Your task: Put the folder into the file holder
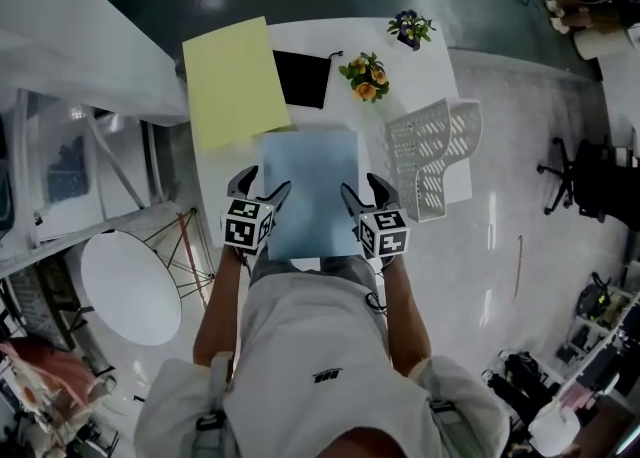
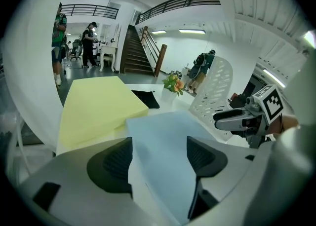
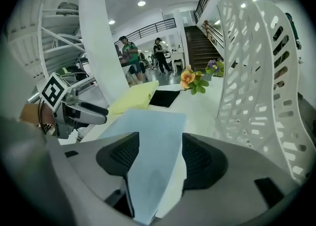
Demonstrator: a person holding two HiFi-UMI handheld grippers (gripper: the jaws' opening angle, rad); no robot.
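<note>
Blue is the folder (image 1: 310, 191) we are after, and it lies flat on the white table (image 1: 350, 38) with its near edge towards us, not lifted. Our left tongs (image 1: 262, 187) stand spread at its near left corner, and our right tongs (image 1: 366, 189) stand spread at its near right corner. In each gripper view the blue sheet runs between the jaws, yet the pads do not press on it, so we hold nothing. The white file holder (image 1: 432, 156) stands just to the right of the folder, and no folder shows in its slots. A yellow folder (image 1: 235, 81) lies further back on the left. We judge the task barely begun: gripping the folder, lifting it, turning it on edge and sliding it into a slot are all left to do.
</note>
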